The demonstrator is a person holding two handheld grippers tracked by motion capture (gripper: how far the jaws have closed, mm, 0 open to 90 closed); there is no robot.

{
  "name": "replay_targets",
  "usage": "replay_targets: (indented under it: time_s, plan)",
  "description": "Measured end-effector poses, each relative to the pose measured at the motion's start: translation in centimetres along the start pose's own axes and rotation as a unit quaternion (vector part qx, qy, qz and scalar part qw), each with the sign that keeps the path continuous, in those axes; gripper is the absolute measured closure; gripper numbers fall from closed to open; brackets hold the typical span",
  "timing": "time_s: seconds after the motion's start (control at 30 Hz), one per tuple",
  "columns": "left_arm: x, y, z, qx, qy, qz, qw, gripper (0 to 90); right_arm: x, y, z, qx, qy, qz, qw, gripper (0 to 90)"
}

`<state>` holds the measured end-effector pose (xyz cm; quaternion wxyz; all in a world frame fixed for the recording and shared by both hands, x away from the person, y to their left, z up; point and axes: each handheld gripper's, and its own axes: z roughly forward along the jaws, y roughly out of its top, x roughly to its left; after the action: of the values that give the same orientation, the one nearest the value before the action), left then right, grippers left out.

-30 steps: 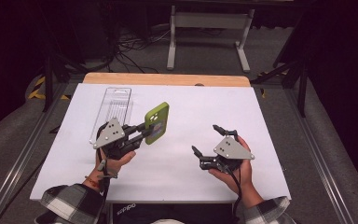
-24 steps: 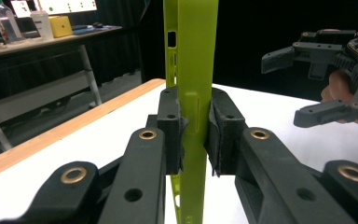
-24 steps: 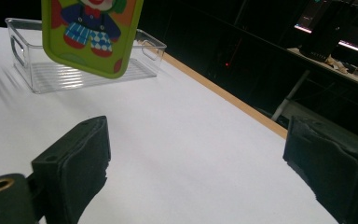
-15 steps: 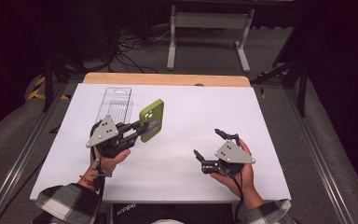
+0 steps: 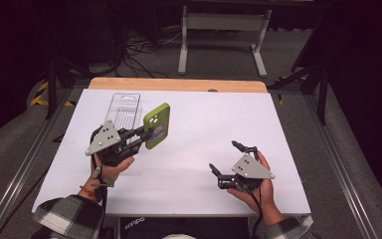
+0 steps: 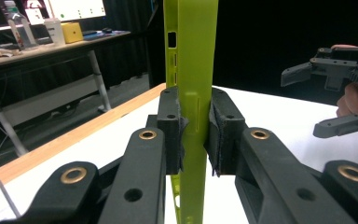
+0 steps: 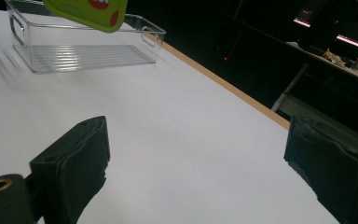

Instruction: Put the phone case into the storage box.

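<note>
A lime-green phone case [image 5: 157,124] hangs upright above the white table, clamped edge-on between the pads of my left gripper [image 5: 146,133]. In the left gripper view the case [image 6: 196,56] rises between both black pads [image 6: 171,133], which press on its sides. A clear plastic bin [image 5: 122,103] lies empty just behind and left of the case. My right gripper [image 5: 223,157] stands open near the front right of the table with nothing between its pads [image 7: 81,158]. From the right gripper view, the case's lower corner [image 7: 86,10] hangs in front of the bin [image 7: 18,28].
The white tabletop [image 5: 204,119] has a wooden strip [image 5: 179,84] along its far edge. Beyond it stand a metal stand [image 5: 224,30] and floor cables. Metal rails run along both sides of the table. The other hand's open gripper [image 6: 335,93] shows at the right of the left gripper view.
My left gripper has drifted slightly left with the phone case still clamped in it. The right gripper has eased slightly toward the near edge, still open.
</note>
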<state>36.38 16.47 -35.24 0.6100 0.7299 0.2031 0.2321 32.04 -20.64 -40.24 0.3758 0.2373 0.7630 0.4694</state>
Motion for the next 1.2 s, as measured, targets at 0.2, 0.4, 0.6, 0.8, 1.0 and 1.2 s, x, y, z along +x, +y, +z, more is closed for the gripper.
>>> replay_targets:
  time_s: [0.2,0.4,0.6,0.8,1.0,1.2]
  plan:
    - [0.7,0.1,-0.7,0.003,0.006,-0.002,1.0000,77.9,0.0,-0.2,0.1,0.004,0.004,-0.002,1.0000,7.5]
    - [1.0,0.1,-1.0,0.001,0.012,-0.001,0.9999,77.9,0.1,-0.2,0.2,0.008,0.006,-0.006,0.9999,7.6]
    - [1.7,0.1,-1.7,0.003,0.020,0.000,0.9998,77.8,0.0,-0.3,0.3,0.010,0.007,-0.008,0.9999,7.6]
    - [2.2,0.1,-2.2,0.002,0.027,-0.001,0.9996,77.9,-0.1,-0.4,0.3,0.010,0.006,-0.008,0.9999,7.8]
    - [3.2,0.1,-3.2,0.002,0.044,0.001,0.9990,77.9,-0.3,-0.4,0.3,0.011,0.006,-0.002,0.9999,8.0]
    - [3.9,0.1,-4.0,-0.002,0.052,-0.004,0.9986,78.0,-0.5,-0.5,0.3,0.008,0.010,0.010,0.9999,8.2]
